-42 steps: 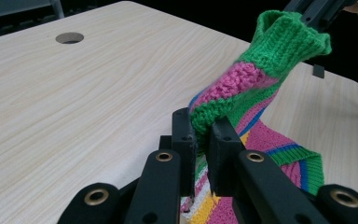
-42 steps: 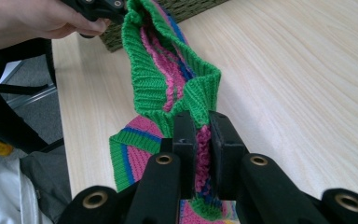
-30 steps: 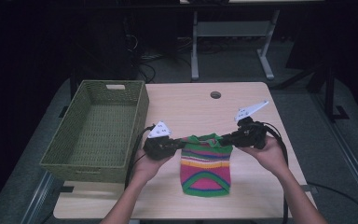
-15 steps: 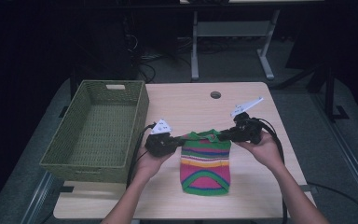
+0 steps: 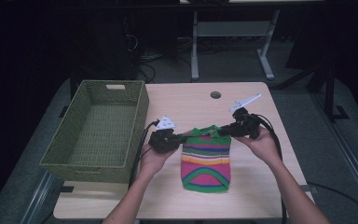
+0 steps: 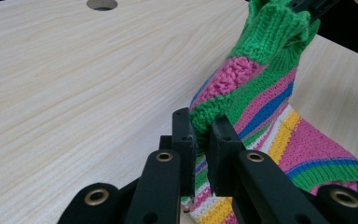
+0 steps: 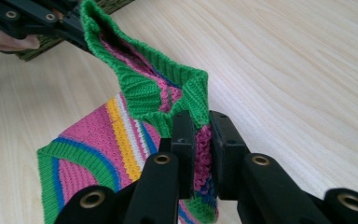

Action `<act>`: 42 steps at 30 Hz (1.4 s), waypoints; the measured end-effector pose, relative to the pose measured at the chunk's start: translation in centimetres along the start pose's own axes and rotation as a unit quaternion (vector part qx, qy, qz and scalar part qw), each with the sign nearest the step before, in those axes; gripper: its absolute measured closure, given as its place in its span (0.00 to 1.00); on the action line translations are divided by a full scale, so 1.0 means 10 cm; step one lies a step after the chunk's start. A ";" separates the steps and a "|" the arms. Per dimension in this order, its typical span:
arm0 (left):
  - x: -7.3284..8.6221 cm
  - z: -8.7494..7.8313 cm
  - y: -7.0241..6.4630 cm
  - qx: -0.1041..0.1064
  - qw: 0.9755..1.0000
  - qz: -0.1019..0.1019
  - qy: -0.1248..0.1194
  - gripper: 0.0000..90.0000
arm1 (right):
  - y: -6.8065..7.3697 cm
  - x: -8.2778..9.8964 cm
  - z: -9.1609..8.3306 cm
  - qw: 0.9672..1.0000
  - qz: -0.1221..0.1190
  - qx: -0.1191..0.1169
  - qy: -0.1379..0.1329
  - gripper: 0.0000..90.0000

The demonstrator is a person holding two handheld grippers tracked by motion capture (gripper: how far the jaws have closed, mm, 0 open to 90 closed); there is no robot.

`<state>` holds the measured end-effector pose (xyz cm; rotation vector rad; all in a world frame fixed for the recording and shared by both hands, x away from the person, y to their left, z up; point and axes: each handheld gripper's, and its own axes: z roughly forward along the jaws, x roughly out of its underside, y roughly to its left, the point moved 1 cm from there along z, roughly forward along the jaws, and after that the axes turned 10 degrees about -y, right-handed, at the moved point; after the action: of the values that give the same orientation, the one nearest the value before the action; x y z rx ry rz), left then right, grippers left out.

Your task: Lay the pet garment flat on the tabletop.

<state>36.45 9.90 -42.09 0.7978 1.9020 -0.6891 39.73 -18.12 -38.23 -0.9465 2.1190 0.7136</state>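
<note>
Basket (image 5: 98, 128) sits at your left, its near wall just beside your left gripper (image 5: 182, 138), which pinches the knit's (image 5: 206, 161) left top corner. Your right gripper (image 5: 222, 132) pinches the right top corner, so the green cuff spans between them while the rest lies on the table (image 5: 191, 100), long axis running toward you.
</note>
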 end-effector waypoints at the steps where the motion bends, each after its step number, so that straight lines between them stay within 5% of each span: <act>1: 0.01 0.02 0.01 -0.003 1.000 -0.001 0.005 0.92 | -0.03 0.00 0.01 1.000 0.003 0.005 -0.002 0.89; 10: 0.02 0.08 0.03 -0.016 1.000 -0.009 0.008 0.92 | -0.12 0.03 0.11 1.000 0.013 0.018 -0.001 0.88; 20: 0.07 0.14 0.14 -0.021 0.999 -0.040 0.007 0.92 | -0.20 0.04 0.16 0.999 0.018 0.027 -0.004 0.88; 27: 0.08 0.17 0.18 -0.033 0.999 -0.037 0.009 0.92 | -0.25 0.05 0.19 0.999 0.027 0.030 -0.009 0.87; 29: 0.07 0.19 0.20 -0.044 0.998 -0.035 0.008 0.84 | -0.28 0.05 0.22 0.999 0.036 0.035 -0.012 0.82; 30: 0.07 0.20 0.22 -0.051 0.998 -0.040 0.006 0.70 | -0.32 0.06 0.24 0.997 0.047 0.055 -0.016 0.68; 32: 0.05 0.20 0.25 -0.061 0.997 -0.049 -0.001 0.65 | -0.38 0.07 0.25 0.996 0.066 0.058 -0.022 0.65; 42: 0.06 0.20 0.19 -0.060 0.997 -0.044 0.004 0.62 | -0.41 0.10 0.26 0.995 0.080 0.049 -0.015 0.54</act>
<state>38.82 9.78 -43.69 0.6460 1.9756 -0.6188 43.45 -19.14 -41.37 -0.7150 2.1997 0.6900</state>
